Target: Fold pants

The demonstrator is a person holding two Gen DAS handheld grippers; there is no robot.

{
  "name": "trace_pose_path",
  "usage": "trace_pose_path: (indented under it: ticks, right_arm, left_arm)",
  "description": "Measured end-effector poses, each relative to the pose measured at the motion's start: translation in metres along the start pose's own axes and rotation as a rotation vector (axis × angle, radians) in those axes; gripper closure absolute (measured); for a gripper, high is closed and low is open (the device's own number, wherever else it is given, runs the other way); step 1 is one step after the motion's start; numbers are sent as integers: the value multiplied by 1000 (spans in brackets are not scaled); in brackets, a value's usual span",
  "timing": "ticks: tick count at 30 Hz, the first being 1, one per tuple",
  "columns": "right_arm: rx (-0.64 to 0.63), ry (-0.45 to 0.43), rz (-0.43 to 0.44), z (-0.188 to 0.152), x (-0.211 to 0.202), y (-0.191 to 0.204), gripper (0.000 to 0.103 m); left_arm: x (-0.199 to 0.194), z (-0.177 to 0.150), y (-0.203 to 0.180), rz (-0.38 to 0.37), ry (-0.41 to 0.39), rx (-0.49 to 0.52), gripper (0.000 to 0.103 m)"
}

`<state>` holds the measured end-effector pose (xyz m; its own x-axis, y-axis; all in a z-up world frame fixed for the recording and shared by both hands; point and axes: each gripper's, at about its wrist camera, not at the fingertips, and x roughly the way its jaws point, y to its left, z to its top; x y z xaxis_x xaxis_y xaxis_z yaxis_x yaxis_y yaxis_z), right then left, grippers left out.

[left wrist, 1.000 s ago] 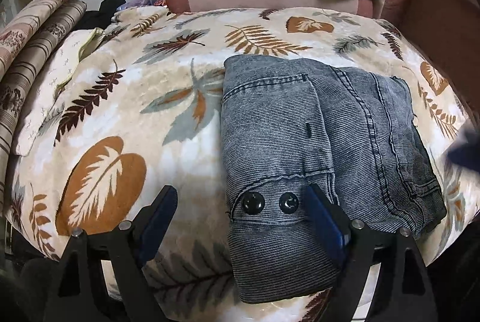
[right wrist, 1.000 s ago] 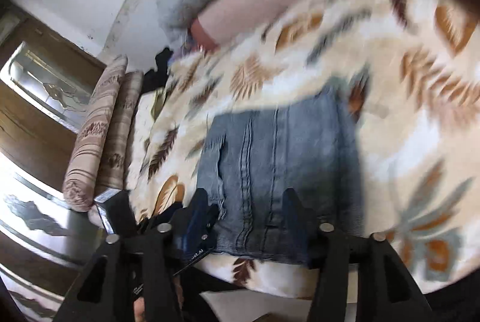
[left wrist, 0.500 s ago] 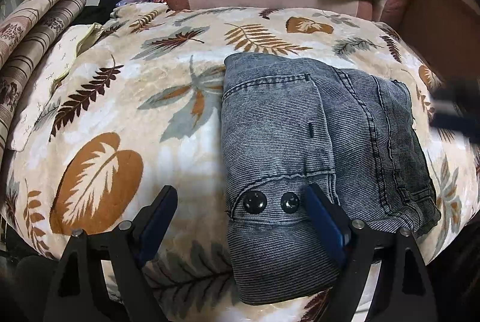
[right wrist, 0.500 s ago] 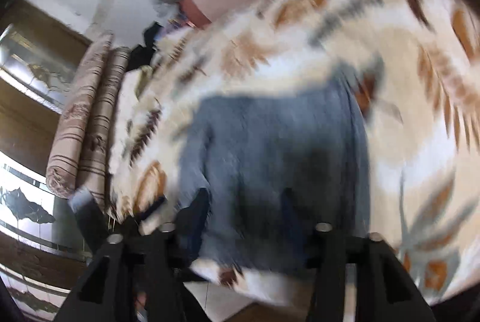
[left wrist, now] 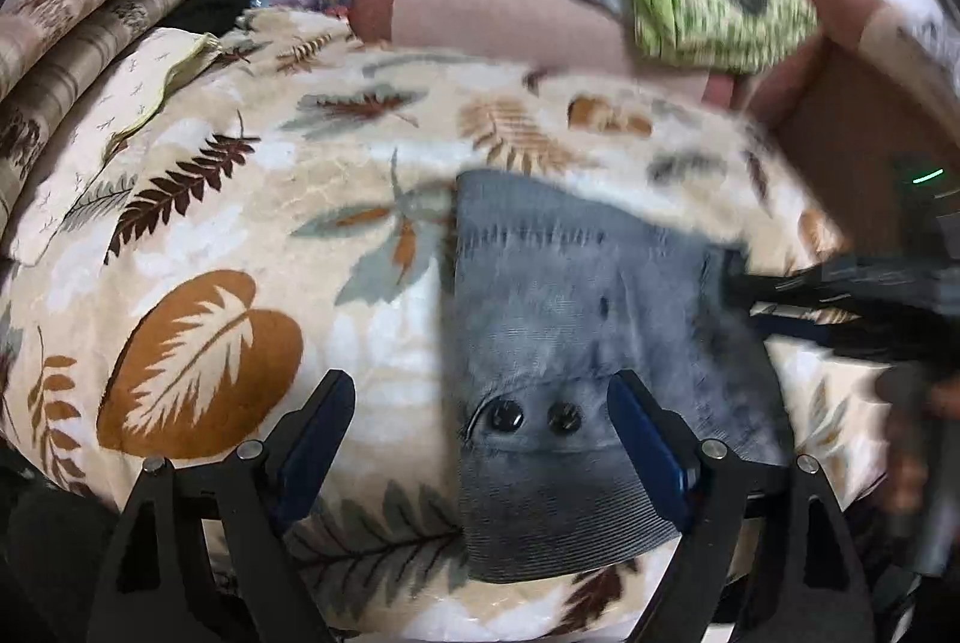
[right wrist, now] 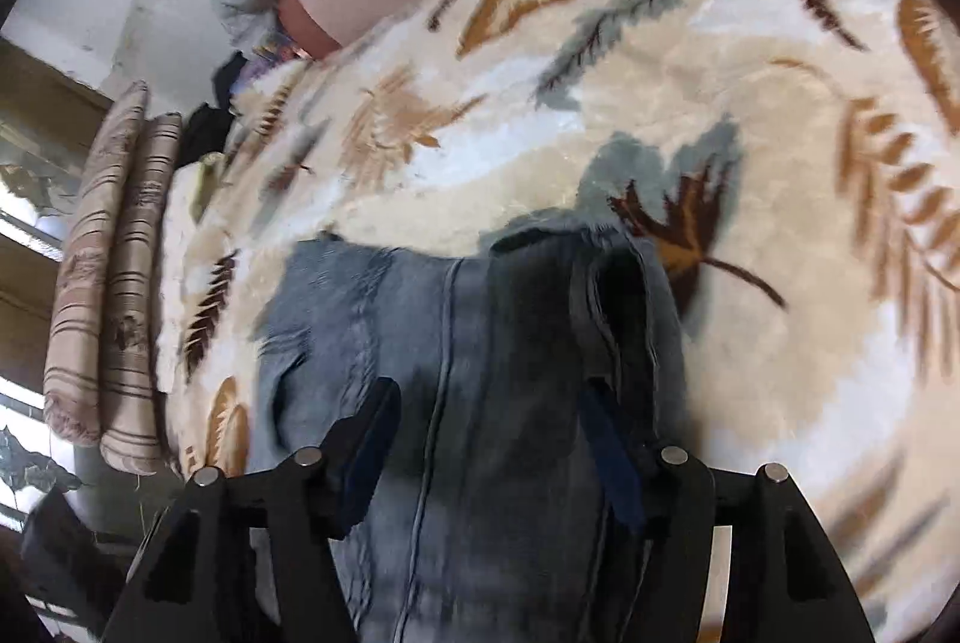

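The folded denim pants (left wrist: pixel 576 343) lie on the leaf-print blanket (left wrist: pixel 252 235) of the bed, and everything here is placed from them. Left of the pants, one finger of the left claw (left wrist: pixel 480 433) hangs over bare blanket; its other finger stands over the waistband just right of the two dark buttons (left wrist: pixel 534 416). That claw is spread wide and grasping nothing.

At the pants' right edge, the right claw (right wrist: pixel 492 439) sits low over the denim. Its jaws have just been opening, with cloth beneath them but nothing pinched.

To do this step well, I would set both claws squarely on matching edges of the bundle. Each should bite through all layers at the stacked hem (right wrist: pixel 618 295), then both lift together. Otherwise, I judge, the top layer slides and the fold skews.
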<state>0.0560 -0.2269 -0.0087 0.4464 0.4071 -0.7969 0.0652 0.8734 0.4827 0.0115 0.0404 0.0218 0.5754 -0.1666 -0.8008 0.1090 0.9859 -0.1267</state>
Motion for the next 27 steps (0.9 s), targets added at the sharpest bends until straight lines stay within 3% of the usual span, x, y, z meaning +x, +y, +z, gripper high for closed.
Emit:
trace_pose_path:
  ticks: [2, 4, 7, 8, 13, 18, 22, 27]
  right_arm:
    - [-30, -34, 66, -23, -26, 10, 37]
    - [-76, -19, 103, -49, -35, 12, 34]
    - [-133, 69, 22, -83, -4, 0, 32]
    - [-162, 28, 23, -87, -7, 1, 33]
    - [-193, 41, -54, -80, -16, 20, 33]
    - [-288, -69, -81, -82, -45, 46, 30]
    - [-298, 49, -204, -90, 4, 25, 19]
    - [-304, 52, -220, -85, -1, 35, 19]
  left_arm:
    - [20, -9, -7, 52, 59, 41, 16]
    - [20, -10, -4, 49, 43, 13, 16]
    - [18, -9, -9, 63, 46, 40, 16]
    - [16, -10, -11, 72, 40, 48, 16]
    - [16, -10, -10, 77, 41, 41, 16]
    - [17, -9, -7, 70, 42, 35, 16]
    - [18, -10, -7, 59, 45, 36, 16]
    - [19, -9, -6, 53, 43, 33, 16]
